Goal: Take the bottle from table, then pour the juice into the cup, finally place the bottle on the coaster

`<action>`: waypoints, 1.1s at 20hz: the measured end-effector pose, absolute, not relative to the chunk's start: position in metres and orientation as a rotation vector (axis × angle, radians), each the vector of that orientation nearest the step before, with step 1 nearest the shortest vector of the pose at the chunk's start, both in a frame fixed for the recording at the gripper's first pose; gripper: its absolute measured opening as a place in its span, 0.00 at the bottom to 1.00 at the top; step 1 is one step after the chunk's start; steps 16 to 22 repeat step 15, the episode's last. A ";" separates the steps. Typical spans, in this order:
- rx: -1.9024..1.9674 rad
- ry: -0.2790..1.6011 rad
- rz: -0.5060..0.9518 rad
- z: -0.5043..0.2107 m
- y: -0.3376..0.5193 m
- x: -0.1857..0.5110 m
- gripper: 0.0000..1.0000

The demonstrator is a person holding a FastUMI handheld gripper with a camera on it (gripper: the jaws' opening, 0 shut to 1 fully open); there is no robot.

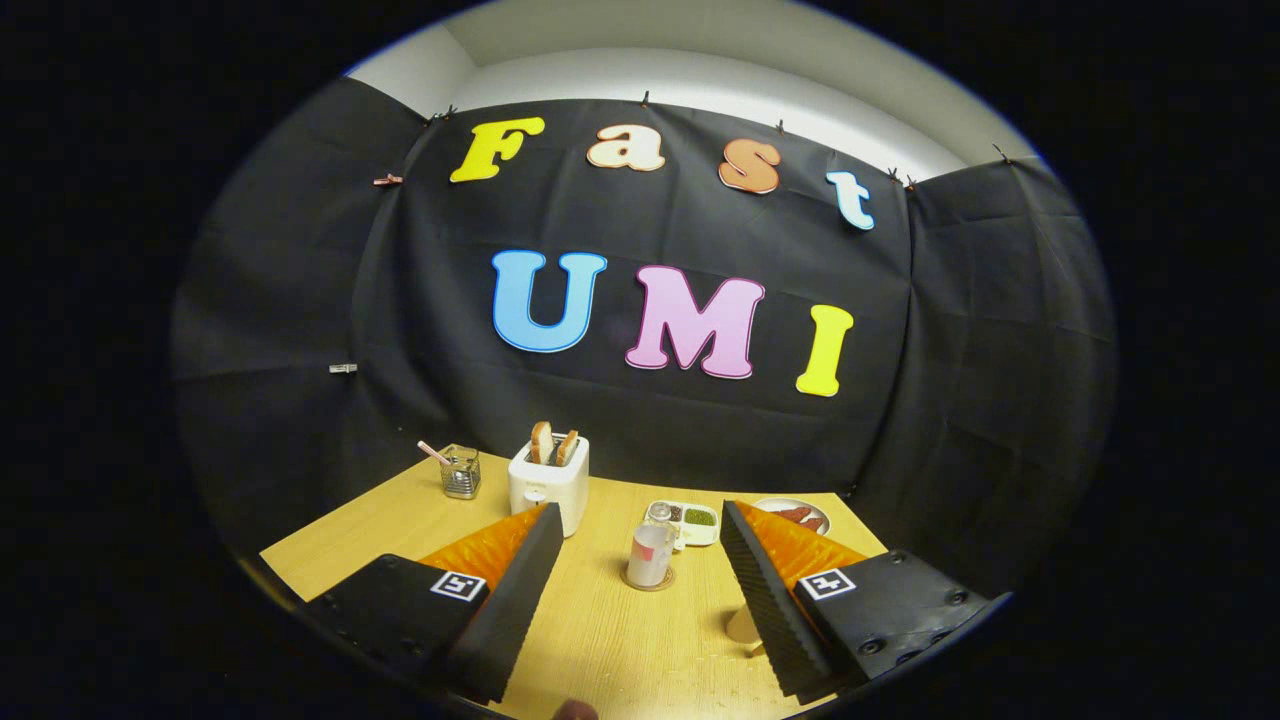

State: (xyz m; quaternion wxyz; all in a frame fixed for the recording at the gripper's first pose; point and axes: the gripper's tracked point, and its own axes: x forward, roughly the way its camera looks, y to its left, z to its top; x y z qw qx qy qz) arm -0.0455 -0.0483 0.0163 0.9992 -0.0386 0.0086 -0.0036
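Gripper point(640, 520) raised above the wooden table point(610, 640), angled down, fingers wide apart with nothing between them. Cup point(650, 555) stands on a coaster point(649, 581) just ahead, between the fingertips. Beyond: toaster point(549, 482), divided dish point(693, 520), plate point(795, 513).

Dim booth, light from above; upper wall strip point(700, 70) brightest, dark cloth soaks up the rest. Table point(610, 630) evenly lit, warm tone, no hard glare. Soft short shadows by toaster point(548, 483) and cup point(650, 556). Strong fisheye bending: table edges and cloth seams curve toward the rim. Centre sharp; open tongs point(635, 610) up close slightly soft, small far items low in detail.
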 end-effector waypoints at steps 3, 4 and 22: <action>-0.104 0.024 -0.058 0.013 -0.054 -0.063 0.97; -0.126 0.027 -0.084 0.010 -0.057 -0.066 0.97; -0.102 0.002 -0.098 0.009 -0.038 -0.091 0.97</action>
